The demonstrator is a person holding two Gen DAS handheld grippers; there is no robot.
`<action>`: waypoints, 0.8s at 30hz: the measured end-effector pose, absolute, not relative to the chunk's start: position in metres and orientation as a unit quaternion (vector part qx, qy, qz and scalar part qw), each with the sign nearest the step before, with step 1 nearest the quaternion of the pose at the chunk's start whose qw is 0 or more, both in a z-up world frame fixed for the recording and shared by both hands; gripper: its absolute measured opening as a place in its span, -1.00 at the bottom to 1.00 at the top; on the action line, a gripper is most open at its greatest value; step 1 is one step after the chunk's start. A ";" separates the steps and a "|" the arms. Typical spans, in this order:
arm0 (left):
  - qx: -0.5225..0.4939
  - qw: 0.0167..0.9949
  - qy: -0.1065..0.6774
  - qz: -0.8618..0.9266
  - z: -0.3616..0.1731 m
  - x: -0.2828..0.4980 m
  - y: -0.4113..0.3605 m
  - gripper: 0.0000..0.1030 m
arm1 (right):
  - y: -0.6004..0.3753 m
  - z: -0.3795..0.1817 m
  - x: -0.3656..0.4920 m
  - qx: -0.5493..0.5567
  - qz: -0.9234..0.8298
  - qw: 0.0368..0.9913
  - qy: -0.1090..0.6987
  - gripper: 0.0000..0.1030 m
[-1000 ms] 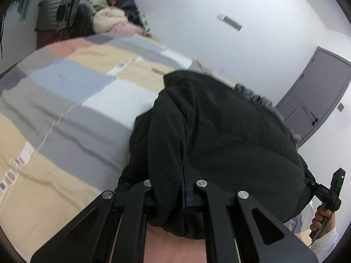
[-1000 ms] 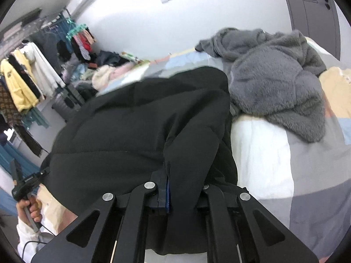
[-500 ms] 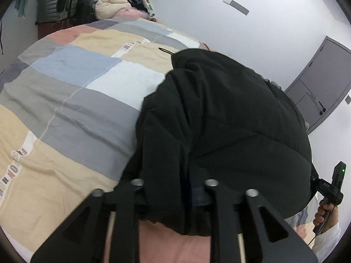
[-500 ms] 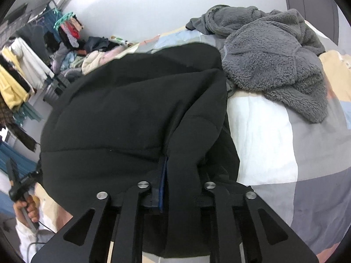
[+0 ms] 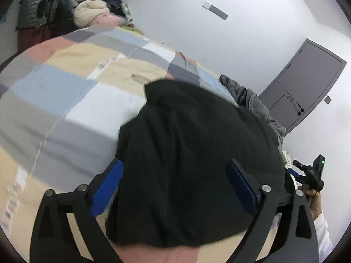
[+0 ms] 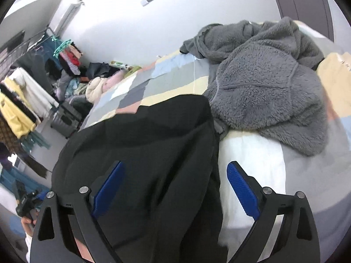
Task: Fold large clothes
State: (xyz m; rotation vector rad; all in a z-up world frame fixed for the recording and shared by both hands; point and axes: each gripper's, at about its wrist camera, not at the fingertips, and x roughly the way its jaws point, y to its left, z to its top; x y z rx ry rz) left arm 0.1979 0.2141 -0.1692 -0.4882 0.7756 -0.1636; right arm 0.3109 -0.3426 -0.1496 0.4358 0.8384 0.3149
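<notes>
You have just let go: both the left gripper (image 5: pixel 173 182) and right gripper (image 6: pixel 173 186) now stand spread wide where they pinched the black jacket (image 5: pixel 197 153). It lies folded at the bed's (image 5: pixel 65 100) near edge, beside the grey fleece (image 6: pixel 269 83).

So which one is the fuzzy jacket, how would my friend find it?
Look at the big patchwork bed. Two garments lie on it: a smooth black coat near the open grippers, and beyond it, toward the door, the fleece. It is the grey, curly-textured one, crumpled in a heap.
</notes>
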 end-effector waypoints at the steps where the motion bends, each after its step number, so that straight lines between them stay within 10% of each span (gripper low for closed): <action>1: -0.237 0.891 0.378 -0.082 -0.167 0.214 0.217 0.92 | -0.344 -0.155 0.325 0.213 0.151 0.873 0.412 0.84; 11: -0.272 0.842 0.459 -0.086 -0.203 0.337 0.225 0.80 | -0.331 -0.205 0.396 0.256 0.213 0.816 0.473 0.77; 14: -0.280 0.823 0.484 -0.105 -0.213 0.346 0.211 0.22 | -0.311 -0.190 0.397 0.216 0.233 0.830 0.459 -0.08; 16: -0.253 0.832 0.483 -0.105 -0.205 0.347 0.200 -0.59 | -0.304 -0.169 0.393 0.193 0.223 0.853 0.430 -0.79; 24: -0.235 0.897 0.370 -0.057 -0.131 0.346 0.209 -0.87 | -0.286 -0.098 0.409 0.123 0.181 0.911 0.349 -0.87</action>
